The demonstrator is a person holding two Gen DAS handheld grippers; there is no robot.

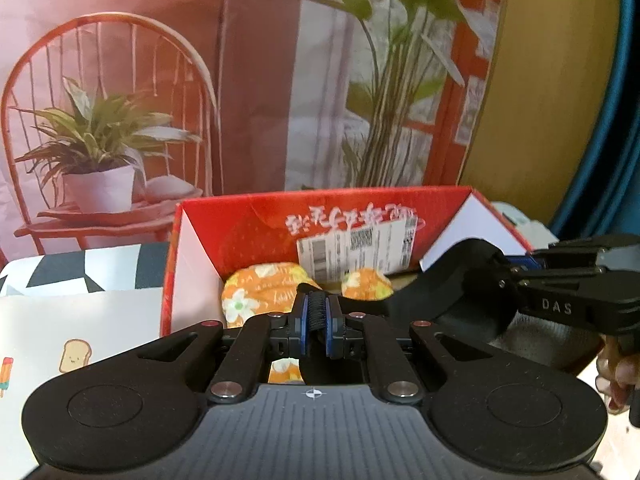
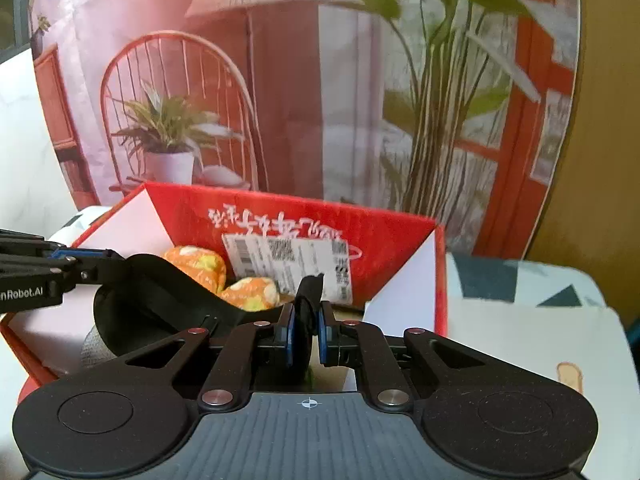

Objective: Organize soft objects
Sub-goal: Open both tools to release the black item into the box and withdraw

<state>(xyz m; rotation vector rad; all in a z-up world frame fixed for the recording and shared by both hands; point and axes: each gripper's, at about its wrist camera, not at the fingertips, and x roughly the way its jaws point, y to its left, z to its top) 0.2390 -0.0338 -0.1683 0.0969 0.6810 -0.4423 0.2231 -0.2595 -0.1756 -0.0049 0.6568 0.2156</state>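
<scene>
My left gripper (image 1: 318,330) and right gripper (image 2: 306,338) are each clamped on an end of one black fabric sling-like piece (image 1: 440,280), stretched above the open red cardboard box (image 1: 240,220). Orange floral soft bundles (image 1: 260,292) lie at the far wall. Judgement: lower both ends evenly, keep clear of the rim, let go together.

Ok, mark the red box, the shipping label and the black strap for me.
red box (image 1: 256,224): left wrist view, on its inner back wall.
shipping label (image 2: 288,264): right wrist view, on the label's middle.
black strap (image 2: 168,280): right wrist view, on the wide stretch between the grippers.
</scene>
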